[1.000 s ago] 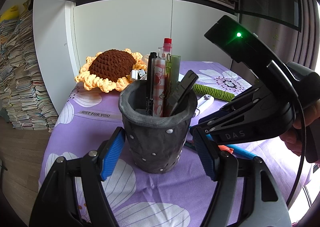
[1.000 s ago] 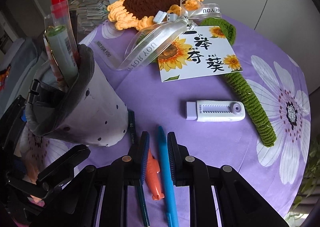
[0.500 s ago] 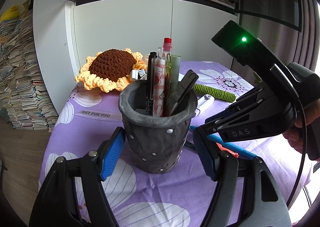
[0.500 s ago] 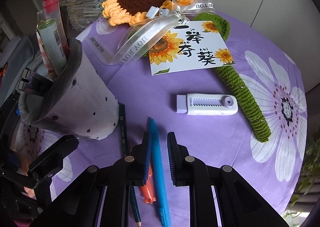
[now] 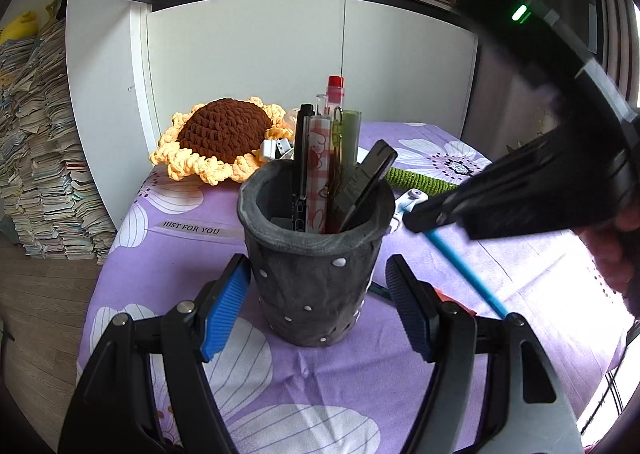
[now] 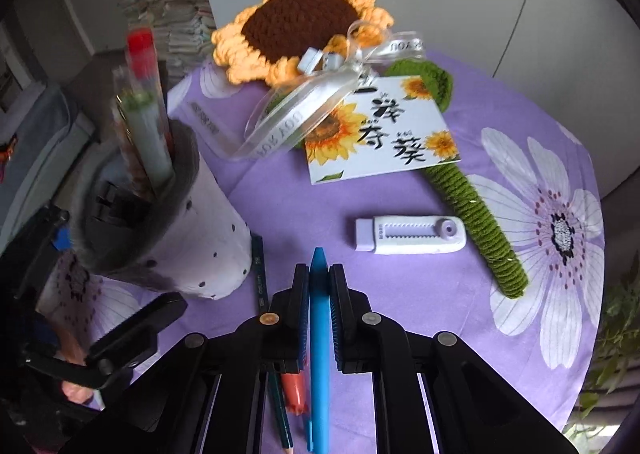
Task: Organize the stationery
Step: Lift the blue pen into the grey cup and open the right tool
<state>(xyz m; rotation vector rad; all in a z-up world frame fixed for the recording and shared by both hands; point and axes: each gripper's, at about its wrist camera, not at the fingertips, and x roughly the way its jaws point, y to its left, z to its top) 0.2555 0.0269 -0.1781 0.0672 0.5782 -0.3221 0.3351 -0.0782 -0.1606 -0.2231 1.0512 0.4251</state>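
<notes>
A dark grey felt pen holder (image 5: 316, 258) with white dots stands on the purple cloth, filled with several pens. My left gripper (image 5: 320, 302) is open, its blue pads on either side of the holder, not touching. My right gripper (image 6: 319, 286) is shut on a blue pen (image 6: 319, 334) and holds it lifted above the cloth, right of the holder (image 6: 168, 238). The pen also shows in the left wrist view (image 5: 464, 270). A dark green pencil (image 6: 262, 286) and an orange pen (image 6: 294, 394) lie on the cloth below it.
A white and lilac retractable eraser (image 6: 412, 240) lies right of the pen. A crochet sunflower (image 6: 296, 30) with green stem (image 6: 476, 214), ribbon and a sunflower card (image 6: 380, 134) lies behind. The table edge drops at the left, near stacked papers (image 5: 36, 158).
My right gripper has closed on the blue pen and lifted it off the cloth, rising and tilting. The left gripper and the holder have not moved.
</notes>
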